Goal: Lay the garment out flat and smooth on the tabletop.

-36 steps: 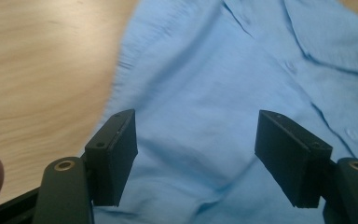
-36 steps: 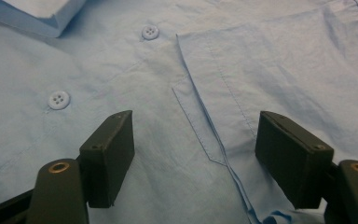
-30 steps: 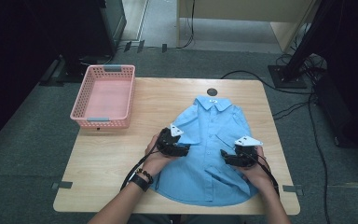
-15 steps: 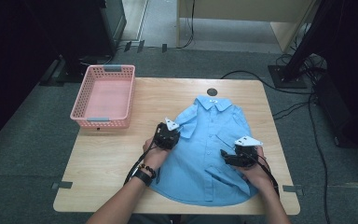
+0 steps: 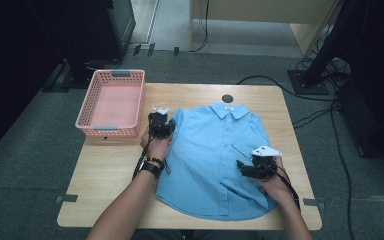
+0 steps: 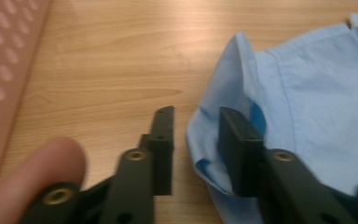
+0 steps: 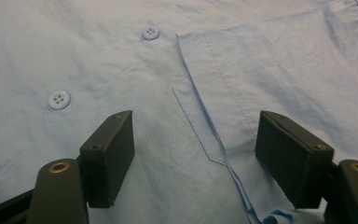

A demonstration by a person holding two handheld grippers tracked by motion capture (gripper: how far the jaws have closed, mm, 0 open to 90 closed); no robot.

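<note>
- Left tool (image 6: 193,154), jaws slightly apart and just reopening, has the blue shirt's (image 5: 215,150) folded sleeve edge (image 6: 214,154) loosely between them.
- Right tool (image 7: 196,158), jaws wide apart, hovers over the chest pocket (image 7: 242,79).
- The shirt lies mid-frame on the bench (image 5: 110,175); pink basket (image 5: 111,102) upper left.

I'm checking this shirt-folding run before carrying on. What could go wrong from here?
1. The left tool has just been opening, and the folded shoulder edge of the blue shirt lies loose by its jaws; a re-grip may catch only one layer and the fold could fall open.
2. The right tool rests open over the chest pocket; closing there might bunch the fabric.
3. The pink basket sits close beside the left hand and could get bumped.
</note>
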